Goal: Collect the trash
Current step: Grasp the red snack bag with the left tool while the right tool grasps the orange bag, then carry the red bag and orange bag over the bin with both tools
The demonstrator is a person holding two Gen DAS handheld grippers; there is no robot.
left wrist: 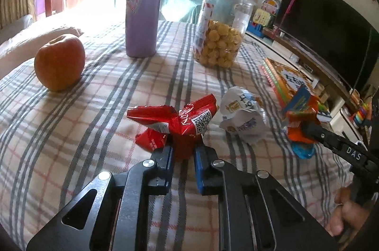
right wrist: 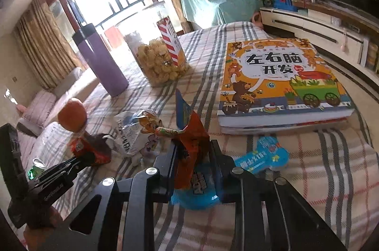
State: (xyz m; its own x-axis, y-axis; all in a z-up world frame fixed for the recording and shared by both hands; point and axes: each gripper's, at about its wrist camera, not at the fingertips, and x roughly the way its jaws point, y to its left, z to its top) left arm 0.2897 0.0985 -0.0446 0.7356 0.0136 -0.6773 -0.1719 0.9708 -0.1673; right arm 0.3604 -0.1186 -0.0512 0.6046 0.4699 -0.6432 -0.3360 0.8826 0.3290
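My left gripper point(left wrist: 182, 151) is clamped on the red wrapper point(left wrist: 175, 123), my right gripper point(right wrist: 193, 156) on the orange-blue wrapper point(right wrist: 189, 144); next I should lift both, leaving the white wrapper point(left wrist: 241, 113) between.

The left gripper point(left wrist: 183, 151) is angled downward, its blue-padded jaws closed tight on a crumpled red wrapper point(left wrist: 175, 119). To its right, the right gripper point(right wrist: 193, 156) is tilted down likewise, its jaws clamped on an orange and blue wrapper point(right wrist: 191, 139). A hand point(left wrist: 347, 213) is seen gripping the right gripper's handle at the near right.
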